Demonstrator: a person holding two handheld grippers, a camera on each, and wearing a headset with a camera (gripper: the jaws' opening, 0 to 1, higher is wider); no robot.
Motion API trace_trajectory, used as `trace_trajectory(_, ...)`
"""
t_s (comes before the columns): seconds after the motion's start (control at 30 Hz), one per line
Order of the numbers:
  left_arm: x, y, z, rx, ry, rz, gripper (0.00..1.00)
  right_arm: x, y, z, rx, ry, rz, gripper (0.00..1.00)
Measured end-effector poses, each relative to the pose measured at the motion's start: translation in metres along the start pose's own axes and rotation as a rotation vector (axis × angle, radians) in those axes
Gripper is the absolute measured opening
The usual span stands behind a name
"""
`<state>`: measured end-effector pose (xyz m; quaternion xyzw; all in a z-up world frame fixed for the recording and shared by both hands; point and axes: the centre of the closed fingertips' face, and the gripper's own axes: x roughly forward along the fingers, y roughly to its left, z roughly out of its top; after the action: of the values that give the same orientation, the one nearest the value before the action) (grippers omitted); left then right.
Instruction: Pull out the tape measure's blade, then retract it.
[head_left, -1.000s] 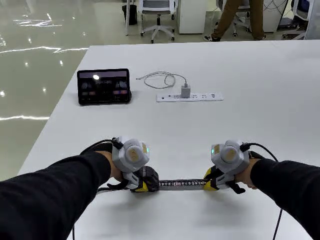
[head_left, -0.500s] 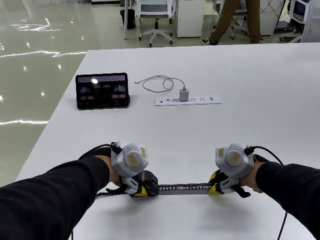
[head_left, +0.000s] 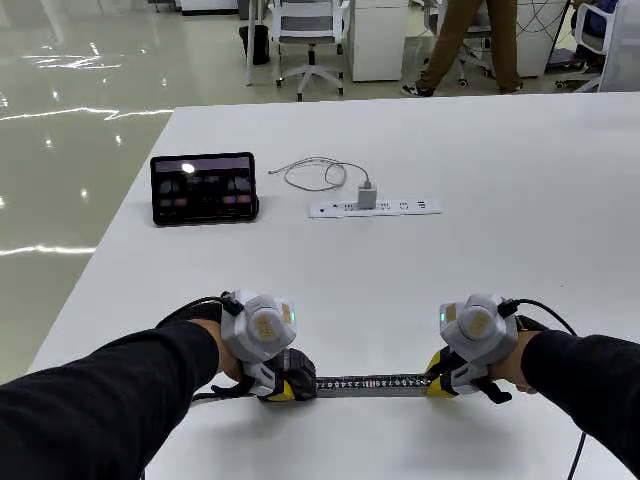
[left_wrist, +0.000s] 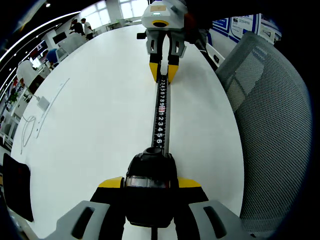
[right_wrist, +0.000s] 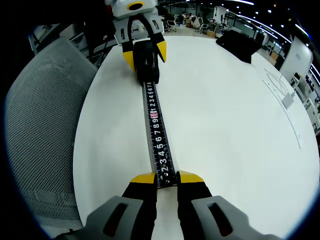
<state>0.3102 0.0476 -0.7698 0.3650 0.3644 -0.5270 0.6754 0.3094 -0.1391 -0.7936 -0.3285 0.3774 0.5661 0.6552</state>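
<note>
White bench (head_left: 400, 260) in an open office, with a tablet (head_left: 204, 188) lying flat near its far left edge and, beside it, a power strip (head_left: 374, 206) carrying a charger (head_left: 367, 194) and a looped white cable (head_left: 315, 172); a swivel chair (head_left: 312, 30) and a standing person's legs (head_left: 470, 40) show on the glossy floor beyond. Close to the bench's near edge, the tape measure (head_left: 293, 375), a black and yellow case, sits on the surface between the tips of the left claw (head_left: 280, 385), which is clamped on its sides. Its blade (head_left: 372, 383) lies flat on the bench and runs straight out of the case toward the person's right, roughly parallel to the near edge, printed numbers facing up. The blade's free end is pinched between the closed tips of the right claw (head_left: 437, 385); in the right gripper view the low numbers sit just ahead of those tips and the case lies at the far end of the strip. Compared with a second ago, more blade is out and the two claws stand farther apart, the right one having drawn away from the case. Both forearms, in black sleeves, reach in from the lower corners, hands wrapped around the handles and held low, claws pointing inward at each other. A grey mesh chair (left_wrist: 270, 125) stands beside the bench in the left gripper view.
</note>
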Motion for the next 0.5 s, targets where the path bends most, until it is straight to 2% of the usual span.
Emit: trace_trajectory(0.5, 0.001, 0.000, 0.000, 0.002, 0.003, 0.003, 0.33, -0.007, -0.003, -0.012, 0.013, 0.006, -0.007, 0.10)
